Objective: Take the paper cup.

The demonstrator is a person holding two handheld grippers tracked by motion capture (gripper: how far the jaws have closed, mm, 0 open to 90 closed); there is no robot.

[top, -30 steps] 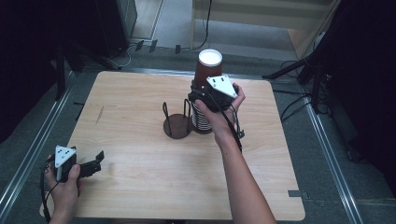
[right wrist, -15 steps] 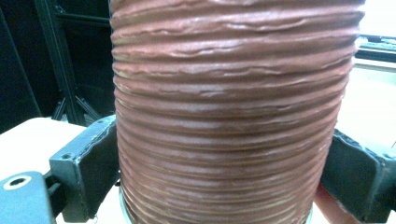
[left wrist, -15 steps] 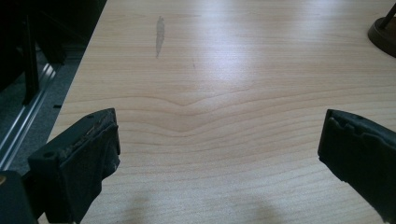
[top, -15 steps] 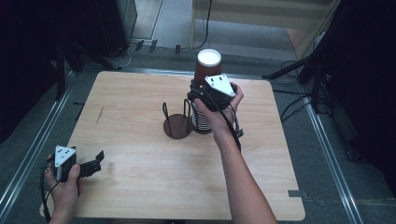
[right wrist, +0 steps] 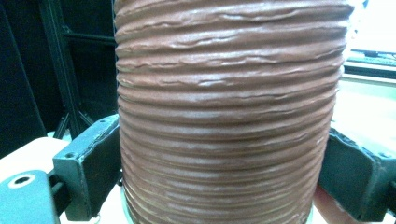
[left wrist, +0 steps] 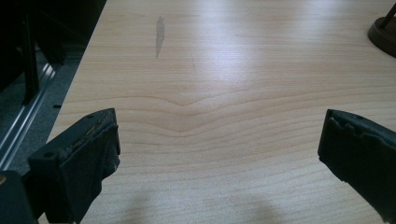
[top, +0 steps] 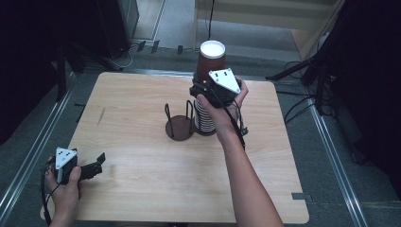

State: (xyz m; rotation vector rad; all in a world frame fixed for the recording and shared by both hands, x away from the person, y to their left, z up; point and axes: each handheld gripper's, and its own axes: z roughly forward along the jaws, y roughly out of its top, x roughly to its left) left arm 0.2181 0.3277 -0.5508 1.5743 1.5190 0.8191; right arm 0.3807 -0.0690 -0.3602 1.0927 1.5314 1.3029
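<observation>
A brown ribbed paper cup [top: 211, 59] with a white inside stands on top of a stack of cups [top: 204, 119] near the middle of the wooden table [top: 142, 189]. My right gripper [top: 202, 85] is shut on the cup. In the right gripper view its jaws press both sides of the cup [right wrist: 229, 93], and the right gripper [right wrist: 229, 175] holds it low on the wall. My left gripper [top: 97, 163] rests at the table's near left corner. In the left gripper view the left gripper [left wrist: 219, 154] is open over bare wood.
A dark round stand [top: 178, 128] with upright wire loops sits just left of the stack; its base edge [left wrist: 383, 32] shows in the left gripper view. A grey smudge [left wrist: 159, 35] marks the wood. Metal rails [top: 28, 156] and cables run on the floor around the table.
</observation>
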